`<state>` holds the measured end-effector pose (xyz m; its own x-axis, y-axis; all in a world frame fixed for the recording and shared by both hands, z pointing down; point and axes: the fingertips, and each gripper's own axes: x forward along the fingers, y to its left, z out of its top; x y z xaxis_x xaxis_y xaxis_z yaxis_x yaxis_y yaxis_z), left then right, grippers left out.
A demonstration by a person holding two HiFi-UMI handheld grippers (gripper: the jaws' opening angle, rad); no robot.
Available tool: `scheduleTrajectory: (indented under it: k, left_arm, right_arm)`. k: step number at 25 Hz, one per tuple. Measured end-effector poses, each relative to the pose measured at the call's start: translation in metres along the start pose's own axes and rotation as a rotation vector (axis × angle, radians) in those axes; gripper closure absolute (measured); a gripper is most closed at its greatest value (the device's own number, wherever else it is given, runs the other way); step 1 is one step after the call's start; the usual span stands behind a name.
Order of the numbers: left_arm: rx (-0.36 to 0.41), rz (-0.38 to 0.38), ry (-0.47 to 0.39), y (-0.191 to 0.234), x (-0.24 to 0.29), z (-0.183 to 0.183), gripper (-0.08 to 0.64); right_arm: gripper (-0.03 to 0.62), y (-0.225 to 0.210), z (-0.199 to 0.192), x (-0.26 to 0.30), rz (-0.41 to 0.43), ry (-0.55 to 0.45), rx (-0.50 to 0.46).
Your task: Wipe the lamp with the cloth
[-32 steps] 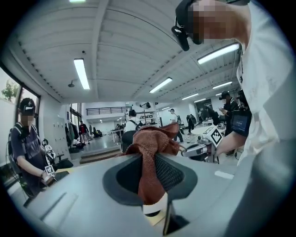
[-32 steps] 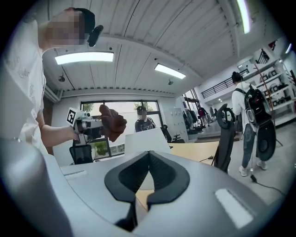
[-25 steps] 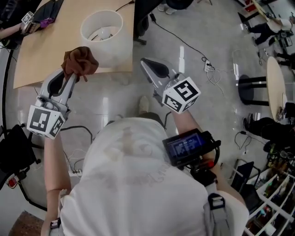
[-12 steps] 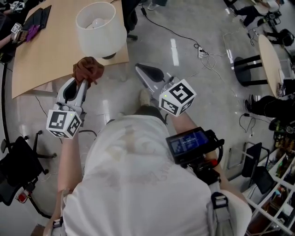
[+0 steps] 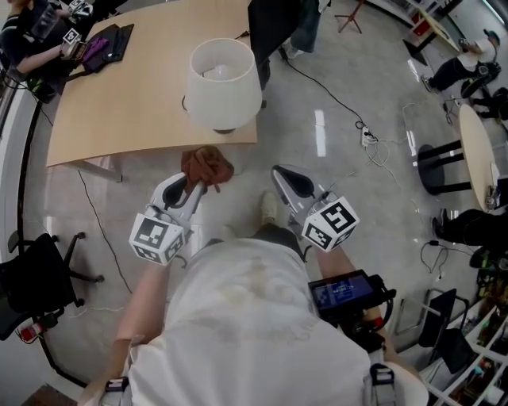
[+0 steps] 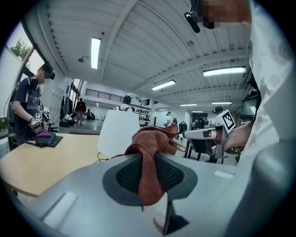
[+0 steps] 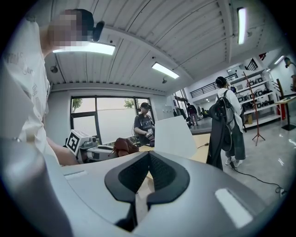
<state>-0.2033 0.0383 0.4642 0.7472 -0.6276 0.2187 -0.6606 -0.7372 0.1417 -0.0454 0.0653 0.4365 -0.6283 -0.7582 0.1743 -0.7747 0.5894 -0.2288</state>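
Observation:
The lamp [image 5: 222,83], with a white drum shade, stands near the front edge of the wooden table [image 5: 127,111]. My left gripper [image 5: 198,184] is shut on a bunched brown cloth [image 5: 208,166], held just in front of the table edge and below the shade. In the left gripper view the cloth [image 6: 150,157] hangs down between the pads, with the lamp shade [image 6: 118,134] behind it. My right gripper [image 5: 279,170] is shut with nothing in it, to the right of the cloth and off the table. From the right gripper [image 7: 149,153] the shade [image 7: 173,134] shows ahead.
Another person [image 5: 32,36] works at the table's far left corner beside a black mat [image 5: 107,44]. A dark chair [image 5: 274,24] stands behind the lamp. Cables [image 5: 349,103] trail over the floor. An office chair [image 5: 32,277] is at my left, a round table [image 5: 475,143] at the right.
Both grippers have sunk and drawn back from the table. The cloth, still gripped, went from beside the shade to in front of the table edge.

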Motion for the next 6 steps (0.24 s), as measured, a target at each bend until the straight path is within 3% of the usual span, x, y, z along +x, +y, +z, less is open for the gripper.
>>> scheduleTrajectory:
  k: [6]
  left_arm:
    - [0.009, -0.042, 0.005, -0.008, 0.012, 0.013, 0.483]
  right_arm:
    - [0.578, -0.006, 0.005, 0.001, -0.003, 0.004, 0.023]
